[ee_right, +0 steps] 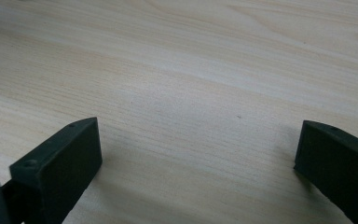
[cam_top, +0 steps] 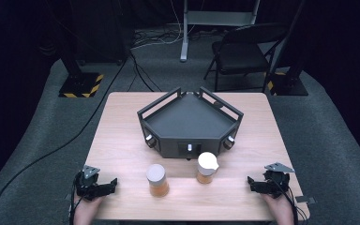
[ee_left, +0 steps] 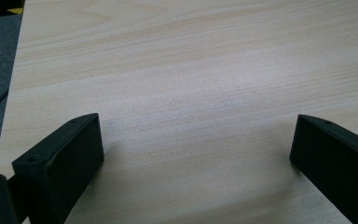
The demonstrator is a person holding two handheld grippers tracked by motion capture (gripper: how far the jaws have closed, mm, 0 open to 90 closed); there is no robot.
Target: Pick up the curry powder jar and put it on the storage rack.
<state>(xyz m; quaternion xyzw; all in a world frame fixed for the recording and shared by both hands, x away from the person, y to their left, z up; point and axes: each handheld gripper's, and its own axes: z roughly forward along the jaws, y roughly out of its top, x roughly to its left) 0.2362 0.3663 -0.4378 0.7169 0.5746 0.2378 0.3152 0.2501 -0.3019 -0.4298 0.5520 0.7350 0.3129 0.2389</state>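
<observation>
So the biggest thing on the table (cam_top: 122, 122) is that black angular tray (cam_top: 190, 123), dead centre of the high view, with knobs along its front face. My guess is it sits square to the person so both hands can reach it equally.

Just below it, lower middle of the frame, are two small jars of something orange. The left jar (cam_top: 157, 180) has a flat grey lid; the right jar (cam_top: 206, 168) has a white cap with a spout and stands just in front of the tray. They're set side by side between the hands, probably one per hand.

The left gripper (cam_top: 104, 186) is at the lower left, the right gripper (cam_top: 255, 184) at the lower right, each well apart from its jar. Both have jaws spread wide with nothing between them, just bare pale wood in the gripper views. Looks like a ready pose to me.

Room's dark: grey carpet, a folding chair (cam_top: 243, 51) upper right, a hazard-striped stand base (cam_top: 80, 85) upper left, cables trailing across the floor.
</observation>
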